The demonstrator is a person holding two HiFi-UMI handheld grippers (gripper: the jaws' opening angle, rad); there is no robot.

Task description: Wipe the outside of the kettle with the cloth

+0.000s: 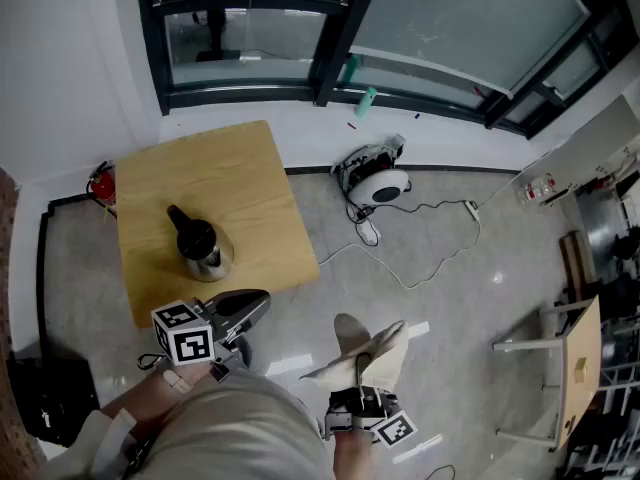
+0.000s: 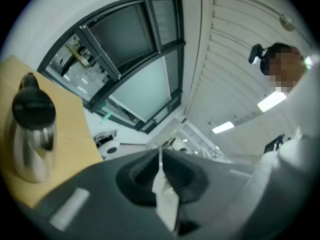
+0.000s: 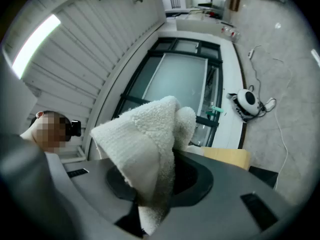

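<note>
**A:** Grey floor tiles [image 1: 450, 308] fill the room below the dark-framed window [image 1: 420, 28], and the wooden surface [image 1: 240, 183] lies ahead of both pairs of jaws. Where's the kettle?

**B:** The kettle [image 1: 203, 246] stands upright near the surface's front edge. It is just ahead of the left gripper [image 1: 258, 301], and well ahead and to the left of the right gripper [image 1: 362, 373]. Nothing touches it yet.

**A:** And the jaws?

**B:** The right jaws pinch the fluffy white cloth [image 1: 378, 348], with a good bunch sticking out past the tips. The left jaws are pressed together. A thin white sliver [image 2: 162, 194] shows in their seam, and I can't tell what it is.

**A:** So this is the approach, I'd say. How to do it well?

**B:** Bring the right jaws forward and left so the free bunch meets the steel side, not the tips. The kettle looks slick and may slide, so the left jaws could steady its top while the cloth goes round.

**A:** Anything in the way?

**B:** Only the surface's near corner sits between the right jaws and the kettle. The round white appliance [image 1: 383, 186] and its cable [image 1: 430, 263] lie on the floor ahead and to the right, well apart.
</note>
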